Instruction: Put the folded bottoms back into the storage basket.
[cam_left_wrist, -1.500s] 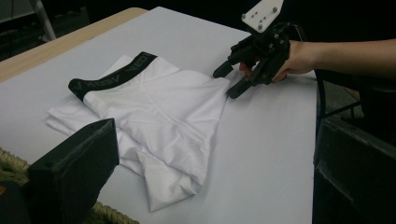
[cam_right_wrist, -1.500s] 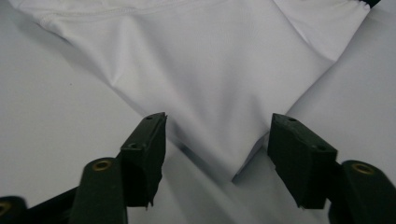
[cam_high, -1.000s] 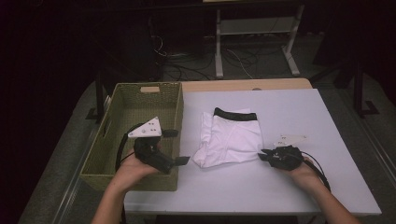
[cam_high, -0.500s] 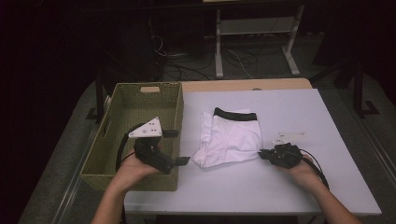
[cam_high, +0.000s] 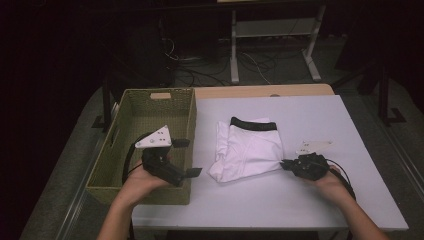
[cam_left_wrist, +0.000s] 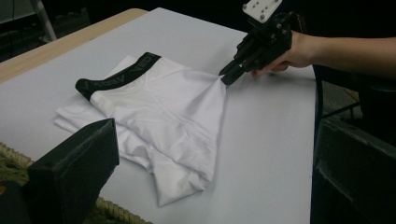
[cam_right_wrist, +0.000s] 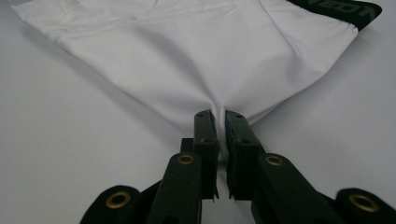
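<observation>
Between the right gripper's (cam_right_wrist: 220, 116) clamped jaws sits the white shorts' (cam_right_wrist: 196, 60) pinched edge; left gripper (cam_high: 192, 157) jaws apart

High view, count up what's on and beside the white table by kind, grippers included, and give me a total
Grippers: 2, left gripper open over the basket, right gripper shut on the underwear's edge.
Woven baskets: 1, basket at the table's left side.
Folded white underwear with a black waistband: 1, underwear on the table.
Total: 4

Waistband (cam_right_wrist: 343, 9) lettering cut off by top edge; basket (cam_left_wrist: 14, 158) mostly hidden behind jaw.
</observation>
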